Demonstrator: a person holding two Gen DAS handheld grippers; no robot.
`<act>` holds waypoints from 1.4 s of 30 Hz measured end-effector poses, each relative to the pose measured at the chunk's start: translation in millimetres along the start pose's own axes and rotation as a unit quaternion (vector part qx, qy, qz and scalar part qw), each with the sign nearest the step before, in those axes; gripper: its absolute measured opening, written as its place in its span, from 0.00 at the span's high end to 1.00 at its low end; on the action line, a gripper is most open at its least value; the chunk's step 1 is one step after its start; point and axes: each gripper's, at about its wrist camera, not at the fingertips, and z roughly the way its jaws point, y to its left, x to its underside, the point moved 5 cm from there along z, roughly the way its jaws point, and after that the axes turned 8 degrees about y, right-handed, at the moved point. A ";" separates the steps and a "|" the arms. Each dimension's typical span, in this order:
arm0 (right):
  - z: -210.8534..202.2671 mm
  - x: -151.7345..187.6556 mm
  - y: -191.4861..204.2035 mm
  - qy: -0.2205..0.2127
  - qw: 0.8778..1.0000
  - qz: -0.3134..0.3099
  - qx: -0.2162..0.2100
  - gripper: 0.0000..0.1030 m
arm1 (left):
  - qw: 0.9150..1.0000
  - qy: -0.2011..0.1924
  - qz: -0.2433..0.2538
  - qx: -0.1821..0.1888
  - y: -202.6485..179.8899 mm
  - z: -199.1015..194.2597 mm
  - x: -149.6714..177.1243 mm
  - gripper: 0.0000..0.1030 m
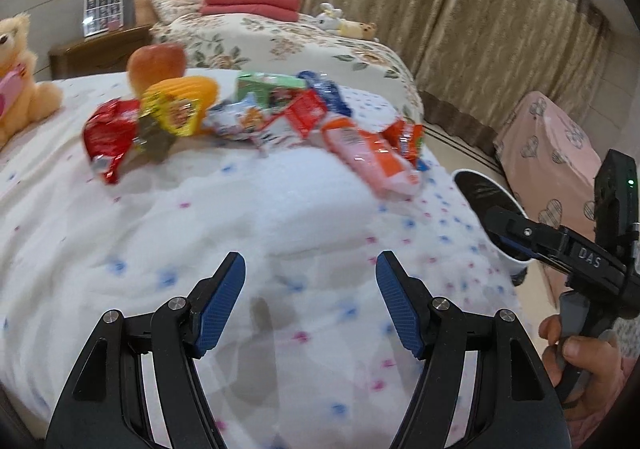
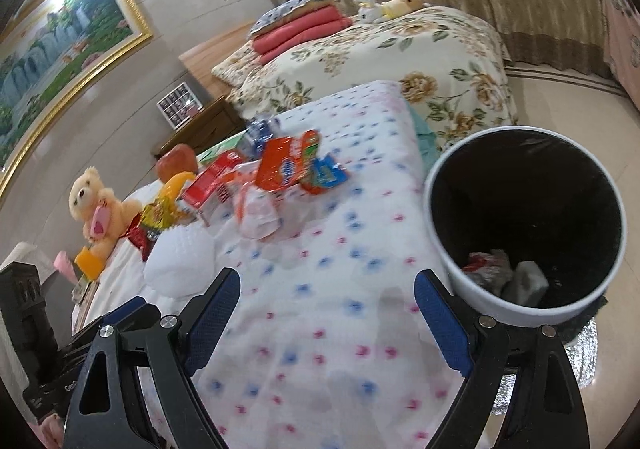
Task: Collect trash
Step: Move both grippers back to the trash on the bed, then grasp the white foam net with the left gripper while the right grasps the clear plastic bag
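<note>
Left wrist view, wrapper pile (image 1: 256, 121) ahead of wide empty fingers (image 1: 224, 301) (right gripper (image 2: 328, 321) likewise wide)

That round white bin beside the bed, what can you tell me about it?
The round white bin with a black liner stands on the pale floor right beside the dotted white bedspread, its mouth open and facing up. It looks like smooth plastic, with a thin white rim. At the bottom lie a few crumpled scraps, red and grey. The right tongs hover open close to its near side; whether they touch it cannot be told.
</note>
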 end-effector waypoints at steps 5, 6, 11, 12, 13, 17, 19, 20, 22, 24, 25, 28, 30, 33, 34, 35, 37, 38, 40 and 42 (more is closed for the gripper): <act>11.9 -2.4 12.4 0.007 1.000 -0.013 -0.009 0.12 | 1.000 0.003 -0.021 -0.012 22.0 2.8 -3.5 0.33; 14.1 -3.3 14.3 0.009 1.000 -0.015 -0.010 0.12 | 1.000 0.003 -0.021 -0.015 23.8 3.8 -4.4 0.33; 24.8 -9.0 22.3 0.014 1.000 -0.022 -0.016 0.12 | 0.999 0.010 -0.020 -0.023 30.5 12.5 -9.5 0.33; 26.4 -9.8 23.8 0.014 0.999 -0.023 -0.018 0.12 | 0.999 0.012 -0.021 -0.021 31.5 14.6 -10.3 0.33; 29.3 -11.1 26.2 0.015 0.999 -0.025 -0.021 0.12 | 0.999 0.014 -0.022 -0.020 31.2 16.8 -11.3 0.33; 40.1 -18.3 32.8 0.021 0.999 -0.033 -0.025 0.13 | 0.999 0.018 -0.021 -0.020 33.1 22.6 -15.8 0.33; 46.5 -21.6 35.9 0.025 0.999 -0.037 -0.027 0.13 | 0.999 0.019 -0.020 -0.021 33.2 24.6 -18.6 0.33; 50.7 -24.0 37.7 0.028 0.998 -0.038 -0.028 0.13 | 0.999 0.021 -0.017 -0.022 33.1 26.2 -20.8 0.33; 56.6 -27.2 39.6 0.032 0.998 -0.039 -0.032 0.13 | 0.999 0.024 -0.013 -0.028 33.2 29.5 -23.4 0.33; 62.0 -31.3 41.3 0.036 0.998 -0.038 -0.034 0.13 | 0.999 0.024 -0.010 -0.022 32.2 31.6 -26.2 0.35; 64.6 -33.4 42.0 0.037 0.998 -0.038 -0.035 0.13 | 0.999 0.024 -0.009 -0.020 31.3 32.1 -26.4 0.37; 72.1 -38.1 43.5 0.041 0.998 -0.041 -0.034 0.19 | 1.000 0.029 0.002 -0.009 25.5 35.4 -26.4 0.52; 78.0 -38.8 45.0 0.050 0.997 -0.042 -0.034 0.31 | 0.999 0.034 0.013 0.004 20.6 38.0 -25.1 0.73; 82.0 -34.8 46.8 0.061 0.997 -0.047 -0.030 0.64 | 0.999 0.032 0.025 0.008 13.6 36.2 -23.6 0.83; 81.4 -33.7 47.7 0.061 0.996 -0.049 -0.031 0.68 | 0.999 0.029 0.028 0.007 12.1 33.8 -23.0 0.84; 79.5 -32.5 49.3 0.059 0.996 -0.051 -0.033 0.71 | 0.999 0.027 0.028 0.008 12.1 31.4 -22.2 0.87; 73.9 -29.9 52.0 0.054 0.996 -0.054 -0.037 0.72 | 0.999 0.026 0.022 0.009 14.4 30.2 -21.5 0.88; 71.4 -28.6 53.2 0.052 0.996 -0.055 -0.039 0.72 | 1.000 0.025 0.016 0.009 17.5 27.8 -20.2 0.89; 65.7 -24.0 55.1 0.052 0.996 -0.056 -0.044 0.72 | 1.000 0.022 0.008 0.008 23.0 25.2 -19.6 0.89; 60.2 -18.4 56.3 0.052 0.996 -0.055 -0.048 0.72 | 1.000 0.019 -0.003 0.007 29.5 20.4 -17.2 0.89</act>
